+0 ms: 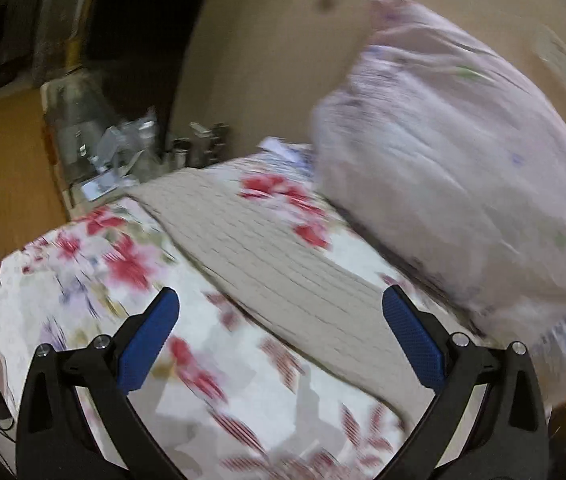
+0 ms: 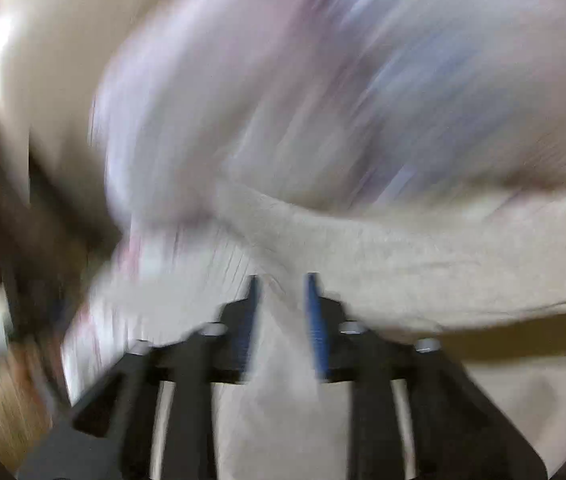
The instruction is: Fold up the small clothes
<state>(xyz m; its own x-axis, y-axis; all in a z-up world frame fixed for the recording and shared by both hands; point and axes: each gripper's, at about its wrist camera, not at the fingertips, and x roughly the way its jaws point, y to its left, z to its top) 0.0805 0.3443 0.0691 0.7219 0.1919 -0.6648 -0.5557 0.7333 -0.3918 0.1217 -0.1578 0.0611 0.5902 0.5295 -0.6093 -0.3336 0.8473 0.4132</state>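
Note:
A beige ribbed garment (image 1: 267,256) lies spread on a floral bedsheet (image 1: 83,280) in the left wrist view. My left gripper (image 1: 279,300) is open and empty, its blue pads wide apart above the garment's near edge. In the blurred right wrist view, my right gripper (image 2: 283,292) is shut on a fold of the beige garment (image 2: 403,264), with cloth bunched between the blue pads (image 2: 315,312).
A large pale lilac pillow (image 1: 463,168) rests at the right against the beige headboard (image 1: 267,40). The same pillow fills the upper right wrist view (image 2: 323,80). Clutter of clear plastic items (image 1: 95,136) stands beyond the bed's left edge.

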